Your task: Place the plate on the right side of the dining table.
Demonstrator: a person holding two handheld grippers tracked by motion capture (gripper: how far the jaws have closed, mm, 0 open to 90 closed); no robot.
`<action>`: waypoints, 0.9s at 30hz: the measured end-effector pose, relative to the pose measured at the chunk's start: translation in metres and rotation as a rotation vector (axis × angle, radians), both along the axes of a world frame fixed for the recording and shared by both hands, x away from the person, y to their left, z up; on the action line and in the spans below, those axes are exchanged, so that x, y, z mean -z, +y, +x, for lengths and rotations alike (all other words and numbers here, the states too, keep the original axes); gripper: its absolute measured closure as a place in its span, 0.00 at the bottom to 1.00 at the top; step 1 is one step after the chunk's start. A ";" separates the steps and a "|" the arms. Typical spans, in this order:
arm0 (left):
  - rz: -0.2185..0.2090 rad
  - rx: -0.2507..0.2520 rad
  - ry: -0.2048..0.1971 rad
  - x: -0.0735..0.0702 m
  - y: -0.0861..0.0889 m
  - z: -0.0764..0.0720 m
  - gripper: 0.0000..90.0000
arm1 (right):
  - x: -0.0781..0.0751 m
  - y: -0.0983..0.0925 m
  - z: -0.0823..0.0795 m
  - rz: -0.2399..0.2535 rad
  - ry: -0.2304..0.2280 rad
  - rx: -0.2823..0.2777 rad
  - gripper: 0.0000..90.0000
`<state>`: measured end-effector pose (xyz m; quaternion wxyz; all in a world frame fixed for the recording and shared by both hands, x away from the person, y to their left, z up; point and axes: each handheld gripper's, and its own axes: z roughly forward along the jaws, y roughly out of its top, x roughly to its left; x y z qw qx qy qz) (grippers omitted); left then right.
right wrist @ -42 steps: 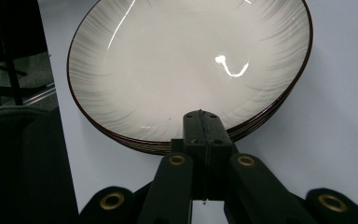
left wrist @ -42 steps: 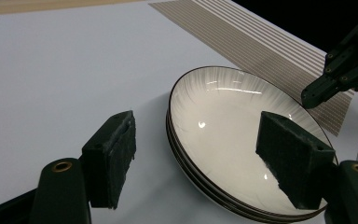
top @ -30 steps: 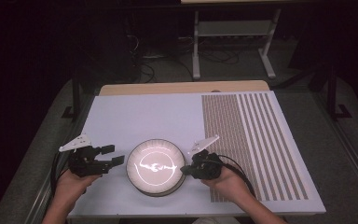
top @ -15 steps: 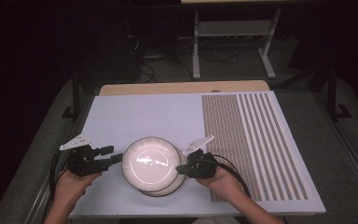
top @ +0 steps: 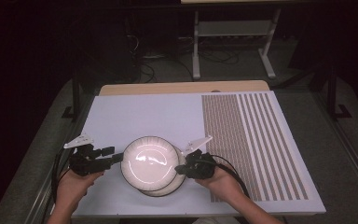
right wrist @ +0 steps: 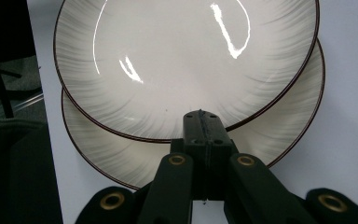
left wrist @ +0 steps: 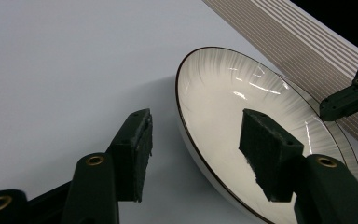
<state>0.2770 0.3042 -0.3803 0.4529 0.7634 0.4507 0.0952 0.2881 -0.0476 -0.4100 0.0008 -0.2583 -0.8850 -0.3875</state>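
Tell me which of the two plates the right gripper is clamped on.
The upper plate: the right gripper is shut on its near rim. It sits shifted off the lower plate, whose rim lies free underneath.

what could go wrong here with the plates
1. The right hand-held gripper pinches only the thin rim of the top plate, so the glossy plate could slip and drop onto the bottom plate.
2. The left hand-held gripper, jaws just closing, straddles the top plate's rim without contact yet; a misjudged closure could knock or tilt it.
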 end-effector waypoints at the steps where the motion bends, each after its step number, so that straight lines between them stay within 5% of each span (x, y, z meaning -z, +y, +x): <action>1: 0.004 0.001 0.005 0.000 -0.001 0.000 0.50 | 0.000 0.000 0.000 0.000 -0.001 0.000 1.00; 13: 0.039 -0.033 0.054 0.003 -0.007 0.002 0.56 | 0.004 0.008 0.002 0.012 -0.009 0.005 1.00; 19: 0.054 -0.088 0.090 0.005 -0.005 0.004 0.64 | 0.008 0.020 0.001 0.015 -0.019 0.004 1.00; 27: 0.040 -0.134 0.140 0.006 -0.009 0.007 0.73 | 0.012 0.031 0.002 0.021 -0.028 0.012 1.00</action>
